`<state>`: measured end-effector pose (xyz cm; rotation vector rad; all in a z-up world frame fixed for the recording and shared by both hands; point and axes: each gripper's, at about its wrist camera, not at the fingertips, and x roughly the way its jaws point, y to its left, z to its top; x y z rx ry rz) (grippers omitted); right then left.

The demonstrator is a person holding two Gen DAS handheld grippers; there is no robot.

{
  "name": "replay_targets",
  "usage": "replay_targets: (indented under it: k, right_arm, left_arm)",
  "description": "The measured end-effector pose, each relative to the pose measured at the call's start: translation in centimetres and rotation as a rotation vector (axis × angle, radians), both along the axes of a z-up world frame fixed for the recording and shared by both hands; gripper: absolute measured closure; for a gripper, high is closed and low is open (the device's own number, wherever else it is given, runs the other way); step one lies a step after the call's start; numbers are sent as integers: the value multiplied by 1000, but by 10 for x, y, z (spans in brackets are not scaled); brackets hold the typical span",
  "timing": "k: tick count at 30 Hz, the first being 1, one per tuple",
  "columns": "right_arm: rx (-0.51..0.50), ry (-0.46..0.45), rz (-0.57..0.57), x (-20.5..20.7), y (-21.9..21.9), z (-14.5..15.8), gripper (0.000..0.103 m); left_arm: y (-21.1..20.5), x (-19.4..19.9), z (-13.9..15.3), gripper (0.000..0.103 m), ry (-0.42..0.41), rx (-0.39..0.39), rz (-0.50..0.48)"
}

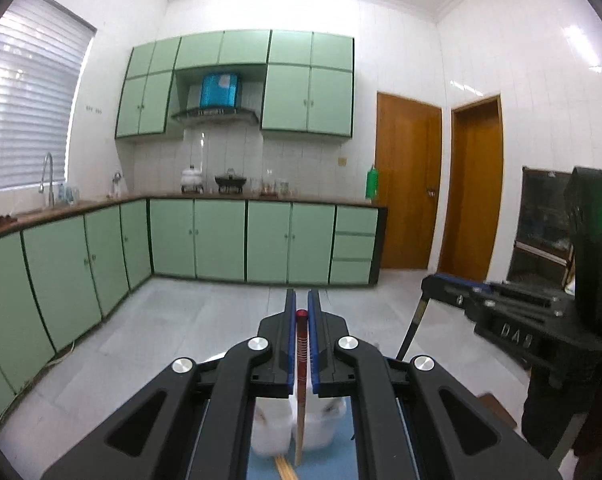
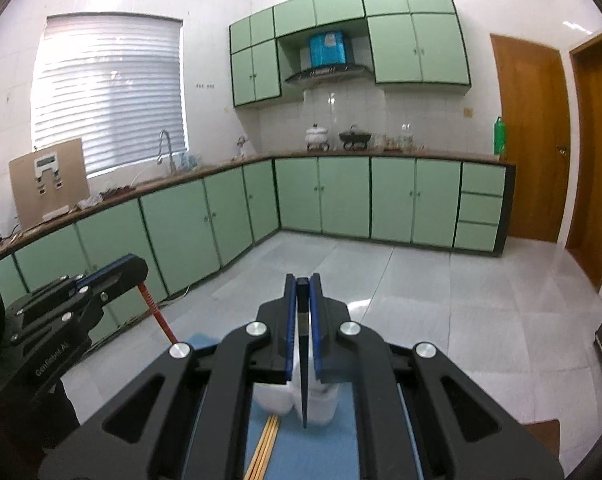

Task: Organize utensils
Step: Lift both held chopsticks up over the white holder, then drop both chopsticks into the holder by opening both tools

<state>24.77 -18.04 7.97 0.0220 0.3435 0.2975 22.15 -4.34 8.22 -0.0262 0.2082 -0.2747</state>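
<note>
My left gripper (image 1: 301, 296) is shut on a wooden chopstick with a red ribbed top (image 1: 301, 344), which hangs down between the blue pads. My right gripper (image 2: 303, 280) is shut on a black chopstick (image 2: 303, 364) that also points down. Both are held high above two white containers (image 1: 275, 428) (image 2: 279, 400) standing side by side on a blue mat (image 2: 321, 452). Several bare wooden chopsticks (image 2: 266, 446) lie on the mat in front of the containers. In each wrist view the other gripper shows at the side, the right gripper (image 1: 427, 282) and the left gripper (image 2: 135, 268).
The brown table edge (image 2: 541, 432) shows at the lower right. Beyond it lie a tiled floor, green kitchen cabinets (image 1: 221, 240) under a counter, and two wooden doors (image 1: 407, 184), all far off.
</note>
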Motion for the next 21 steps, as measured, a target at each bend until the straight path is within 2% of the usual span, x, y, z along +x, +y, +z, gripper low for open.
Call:
replay_targets:
  k: [4,8,12,21]
  right_arm:
    - [10,-27,-23,37,-3,9,97]
    - [12,-25,-51,70,-6,-1,97]
    - [-12,12,-62,97,-1,-26,97]
    - [-42,108,-37,107,12,-82,97]
  left_arm:
    - [-6,33,9,97,-35,-1,24]
    - [-9,68,-6,97,-32,2,47]
    - [-11,98,-36,97,23,9,57]
    - [-7,127,-85,97,155,27,56]
